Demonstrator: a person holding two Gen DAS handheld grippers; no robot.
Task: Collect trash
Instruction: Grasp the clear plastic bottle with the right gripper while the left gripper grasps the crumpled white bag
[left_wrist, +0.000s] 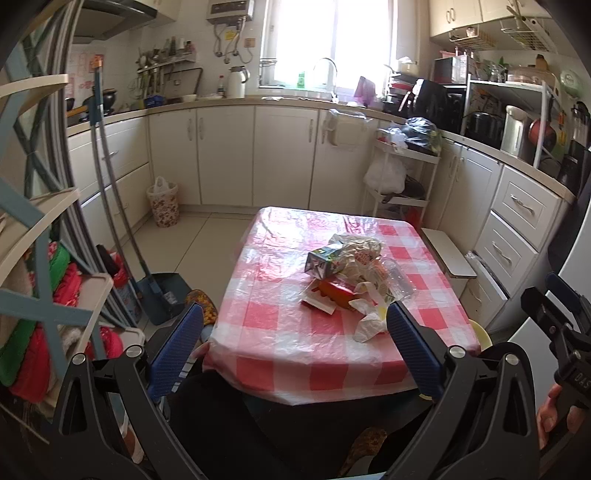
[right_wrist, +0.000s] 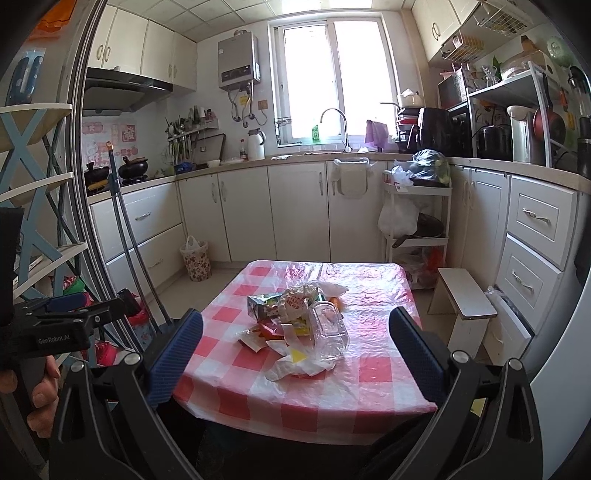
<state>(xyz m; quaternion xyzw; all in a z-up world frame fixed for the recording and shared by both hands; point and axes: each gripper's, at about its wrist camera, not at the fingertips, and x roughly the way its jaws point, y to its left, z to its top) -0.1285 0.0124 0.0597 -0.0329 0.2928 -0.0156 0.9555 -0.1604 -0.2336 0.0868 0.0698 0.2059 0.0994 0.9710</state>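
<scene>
One heap of trash (left_wrist: 347, 273) lies near the middle of the checked worktop (left_wrist: 295, 332), ahead of both tongs and touching neither; in it are a printed carton (left_wrist: 323, 260), a red pack (left_wrist: 338, 291), crumpled white wrappers (left_wrist: 369, 317) and a clear plastic tub (right_wrist: 328, 328); the tub is plain in the right wrist view, lying on its side at the near edge of the heap, while the left wrist view shows it only as a faint glint at the heap's right. Left tongs (left_wrist: 295, 332) are spread wide with nothing between the blue pads, the heap beyond them and nearer the right-hand pad, whose tip overlaps a white wrapper in the picture though contact cannot be told. Right tongs (right_wrist: 295, 339) gape likewise, empty, the heap framed almost centrally between the pads and well short of them. Each view catches the other tool at its margin: the right wrist view shows the left tool held by a hand (right_wrist: 40, 402) at its left edge, with "GenRobot.AI" (right_wrist: 53, 338) printed on the body; the left wrist view shows the right tool at its right edge with the letters "DAS" (left_wrist: 580, 377). Print on the carton is too small to read. Beyond the worktop, a flowered bin (right_wrist: 195, 258) with a white liner stands on the floor by the cabinets; a broom and dustpan (left_wrist: 162, 291) lean at the left.
</scene>
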